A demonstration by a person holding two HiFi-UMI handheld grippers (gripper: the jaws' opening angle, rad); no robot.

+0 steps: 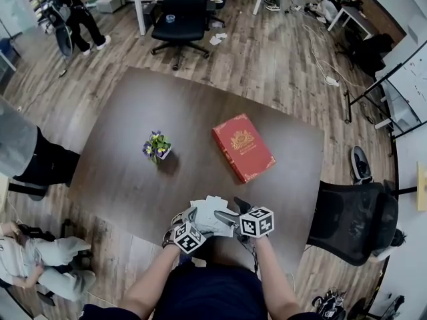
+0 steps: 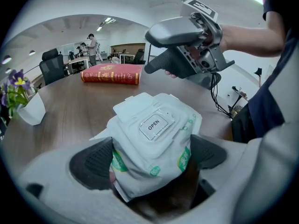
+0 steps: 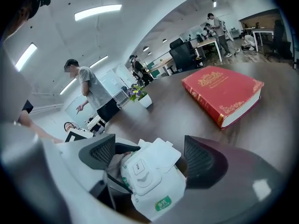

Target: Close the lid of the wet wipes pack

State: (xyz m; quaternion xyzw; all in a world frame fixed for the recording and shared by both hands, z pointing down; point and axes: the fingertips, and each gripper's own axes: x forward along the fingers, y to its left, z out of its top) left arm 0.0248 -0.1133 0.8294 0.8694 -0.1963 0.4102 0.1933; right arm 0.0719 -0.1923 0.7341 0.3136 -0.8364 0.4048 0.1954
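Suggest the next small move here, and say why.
Probably bring the open right gripper against the lid, which lies folded back from the wet wipes pack, and tip it forward over the OPEN label. The left gripper clamps the pack, so it should hold steady.

Dark navy short-sleeved top; left tongs and right tongs grey, with black ribbed pads and black-and-white marker cubes.
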